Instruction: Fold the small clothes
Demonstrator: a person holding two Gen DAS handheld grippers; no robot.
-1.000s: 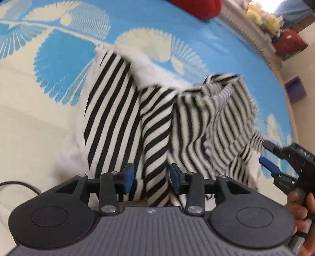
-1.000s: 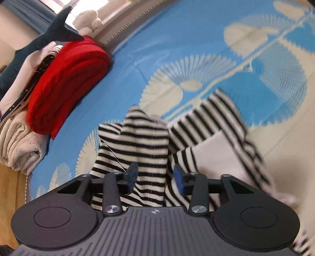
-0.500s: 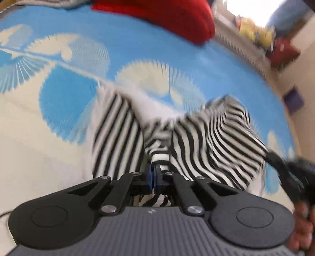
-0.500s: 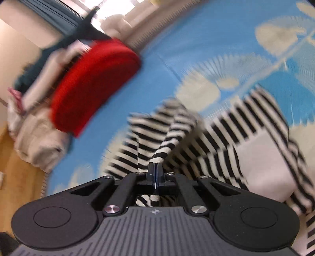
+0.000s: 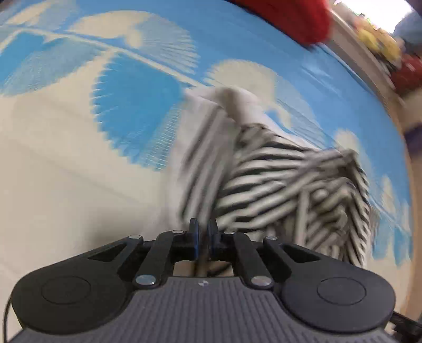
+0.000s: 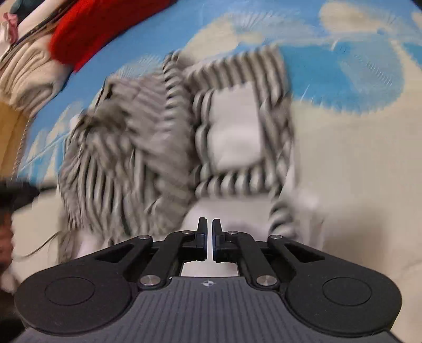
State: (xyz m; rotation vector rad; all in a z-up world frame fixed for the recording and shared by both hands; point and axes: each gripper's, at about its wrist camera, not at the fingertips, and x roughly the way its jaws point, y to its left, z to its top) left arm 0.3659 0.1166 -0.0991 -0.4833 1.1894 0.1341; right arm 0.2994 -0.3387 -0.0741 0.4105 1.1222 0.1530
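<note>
A black-and-white striped garment with a white lining lies rumpled on the blue and cream patterned mat; it shows in the left wrist view (image 5: 277, 179) and in the right wrist view (image 6: 163, 137). Both views are motion-blurred. My left gripper (image 5: 203, 232) is nearly shut, with a fold of the striped garment between its jaws. My right gripper (image 6: 209, 232) is nearly shut with a thin gap; white cloth of the garment's near edge shows through the gap, and whether the jaws pinch it is unclear.
The mat (image 5: 79, 163) spreads all around. A folded red cloth (image 6: 105, 26) and a beige ribbed cloth (image 6: 29, 76) lie at the mat's far left in the right wrist view. The red cloth also shows in the left wrist view (image 5: 290, 15). Soft toys (image 5: 377, 39) sit beyond the mat.
Both grippers closed from wide open on folds of the striped garment. Since then both have swung, and the garment has shifted and bunched up on the mat.
</note>
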